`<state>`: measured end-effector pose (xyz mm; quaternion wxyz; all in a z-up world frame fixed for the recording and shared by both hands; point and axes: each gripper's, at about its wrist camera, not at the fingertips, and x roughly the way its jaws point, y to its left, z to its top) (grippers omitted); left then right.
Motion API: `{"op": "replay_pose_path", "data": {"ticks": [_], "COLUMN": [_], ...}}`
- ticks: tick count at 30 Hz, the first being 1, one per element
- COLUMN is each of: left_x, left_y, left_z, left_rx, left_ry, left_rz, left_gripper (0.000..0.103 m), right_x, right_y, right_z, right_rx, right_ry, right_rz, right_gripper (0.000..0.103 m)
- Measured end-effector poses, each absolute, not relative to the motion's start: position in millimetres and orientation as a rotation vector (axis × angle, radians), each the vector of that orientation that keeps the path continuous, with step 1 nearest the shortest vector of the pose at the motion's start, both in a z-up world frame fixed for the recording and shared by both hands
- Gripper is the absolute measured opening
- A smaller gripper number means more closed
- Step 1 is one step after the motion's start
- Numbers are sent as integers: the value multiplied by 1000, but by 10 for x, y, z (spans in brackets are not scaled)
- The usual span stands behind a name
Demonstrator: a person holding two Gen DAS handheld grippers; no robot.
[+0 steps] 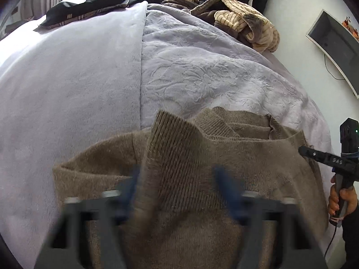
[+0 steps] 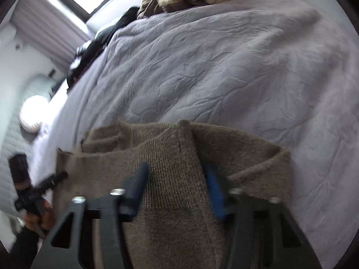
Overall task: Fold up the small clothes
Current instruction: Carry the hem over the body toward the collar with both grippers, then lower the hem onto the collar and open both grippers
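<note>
A brown knitted sweater (image 1: 224,161) lies on the near edge of a bed covered by a lilac blanket (image 1: 67,85), at six o'clock in both wrist views. It is partly folded: a ribbed sleeve (image 1: 175,148) is laid up across the body, and the collar (image 1: 224,121) shows at one o'clock of the sleeve.

The left claw (image 1: 177,183) hangs just above the sweater with its two blue fingers (image 1: 226,188) spread wide apart; the sleeve runs between them, but neither finger presses it. The view is blurred, so I cannot tell if the fingertips touch the knit.

The right claw (image 2: 177,183) is also open, its blue fingers (image 2: 213,192) standing on either side of a ribbed strip (image 2: 175,179) of the sweater without pinching it. In the left wrist view this claw (image 1: 303,151) shows at three o'clock, its dark tip right at the sweater's edge, with the person's hand (image 1: 338,199) on the handle below. In the right wrist view the left claw (image 2: 60,176) appears at eight o'clock beside the sweater's other edge.

At the far end of the bed, toward twelve o'clock, lie a heap of beige striped clothes (image 1: 244,20) and some black clothes (image 1: 94,2). A screen (image 1: 334,44) hangs on the wall at two o'clock.
</note>
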<state>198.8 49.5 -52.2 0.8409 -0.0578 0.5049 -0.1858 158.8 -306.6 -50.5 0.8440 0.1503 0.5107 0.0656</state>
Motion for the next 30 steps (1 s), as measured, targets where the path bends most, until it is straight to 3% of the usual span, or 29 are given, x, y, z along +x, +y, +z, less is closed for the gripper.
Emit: {"op": "replay_pose_path", "data": {"ticks": [1, 7, 15, 23, 25, 28, 29, 30], "left_x": [1991, 1860, 2131, 2089, 2074, 2053, 2043, 2034], "left_y": [491, 482, 513, 429, 455, 523, 540, 546], "left_z": [-513, -175, -674, -634, -619, -588, -567, -551], "left_rx": [-127, -70, -72, 1, -7, -25, -23, -6], "left_ry": [1075, 945, 1044, 1017, 1018, 1021, 1024, 1022], "left_rz": [-404, -423, -300, -271, -257, -234, -220, -193], "left_gripper": [7, 7, 7, 8, 17, 17, 22, 58], "right_x": [1584, 1459, 1677, 1646, 1653, 1655, 1645, 1637], "right_y": [-3001, -2947, -3078, -3136, -3122, -3130, -3143, -3155], "right_z": [-436, 4, -570, -548, -556, -532, -520, -512], "right_rx": [264, 207, 271, 283, 293, 302, 310, 325], "right_ry": [1058, 920, 1011, 1008, 1010, 1014, 1016, 1016], "right_rz": [127, 126, 43, 42, 35, 23, 18, 13], "right_gripper": [7, 7, 7, 10, 11, 14, 15, 15]}}
